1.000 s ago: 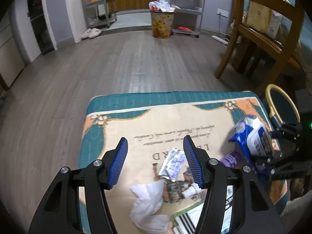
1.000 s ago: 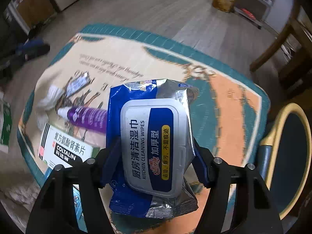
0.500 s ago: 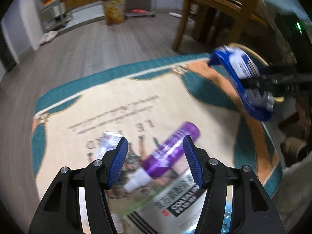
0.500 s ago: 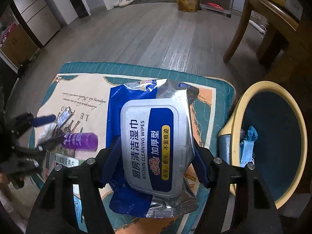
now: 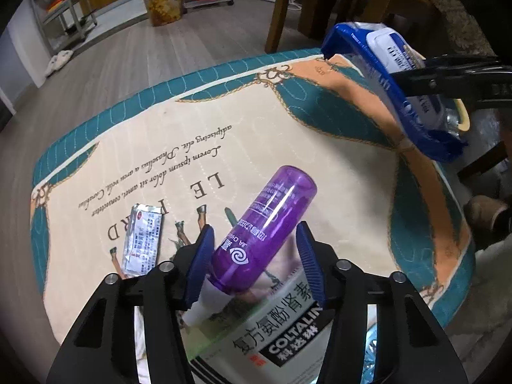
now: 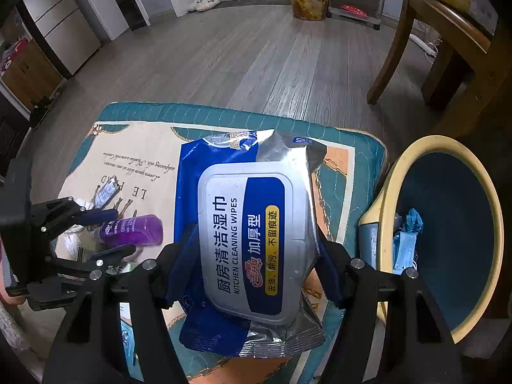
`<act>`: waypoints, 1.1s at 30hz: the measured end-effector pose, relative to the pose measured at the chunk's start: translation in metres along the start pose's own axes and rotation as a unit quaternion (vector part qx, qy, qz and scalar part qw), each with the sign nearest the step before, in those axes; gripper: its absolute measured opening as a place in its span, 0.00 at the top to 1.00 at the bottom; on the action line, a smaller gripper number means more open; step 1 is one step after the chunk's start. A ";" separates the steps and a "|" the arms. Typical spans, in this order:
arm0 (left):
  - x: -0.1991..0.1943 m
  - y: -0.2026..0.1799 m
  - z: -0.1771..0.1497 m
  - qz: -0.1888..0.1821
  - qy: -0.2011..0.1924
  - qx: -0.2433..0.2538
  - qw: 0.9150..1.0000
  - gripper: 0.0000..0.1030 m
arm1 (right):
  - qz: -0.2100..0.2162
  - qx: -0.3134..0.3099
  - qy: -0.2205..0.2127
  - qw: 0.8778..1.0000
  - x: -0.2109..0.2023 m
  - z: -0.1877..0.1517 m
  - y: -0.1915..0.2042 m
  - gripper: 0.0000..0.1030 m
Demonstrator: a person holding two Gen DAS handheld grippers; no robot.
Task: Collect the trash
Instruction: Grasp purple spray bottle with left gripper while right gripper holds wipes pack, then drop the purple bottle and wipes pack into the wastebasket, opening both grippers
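Translucent purple bottle (image 5: 265, 228), white cap, lying tilted.

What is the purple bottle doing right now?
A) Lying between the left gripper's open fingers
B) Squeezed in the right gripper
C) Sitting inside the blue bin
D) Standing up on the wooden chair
A: the purple bottle lies tilted between the spread fingers of the left gripper, while the right gripper holds the wipes pack.

A home: ahead of the hand-held gripper lie grey wood flooring (image 6: 224, 51), slippers (image 6: 202, 2), a wooden chair (image 6: 441, 38) and kitchen shelving (image 5: 64, 9).
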State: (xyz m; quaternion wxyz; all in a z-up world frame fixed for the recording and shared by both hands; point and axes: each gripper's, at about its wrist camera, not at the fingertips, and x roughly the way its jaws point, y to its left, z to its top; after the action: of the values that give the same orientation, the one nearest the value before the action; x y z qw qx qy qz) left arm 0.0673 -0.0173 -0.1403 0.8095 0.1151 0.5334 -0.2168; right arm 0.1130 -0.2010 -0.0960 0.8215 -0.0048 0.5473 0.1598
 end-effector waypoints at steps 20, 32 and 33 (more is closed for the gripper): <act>-0.023 -0.013 0.039 -0.002 -0.068 0.000 0.998 0.66 | 0.001 0.026 -0.022 0.999 -0.018 0.000 -0.012 0.36; -0.062 -0.026 0.067 0.016 -0.130 0.004 0.991 0.67 | 0.004 0.053 -0.055 0.997 -0.049 -0.002 -0.029 0.36; -0.066 -0.027 0.071 0.015 -0.136 0.003 0.991 0.67 | 0.005 0.058 -0.059 0.997 -0.053 -0.003 -0.031 0.36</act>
State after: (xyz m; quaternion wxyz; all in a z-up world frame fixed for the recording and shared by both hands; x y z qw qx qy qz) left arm 0.0895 -0.0558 -0.0501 0.8772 0.0949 0.4163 -0.2197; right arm 0.1003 -0.2449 -0.0541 0.8503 0.0549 0.5065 0.1323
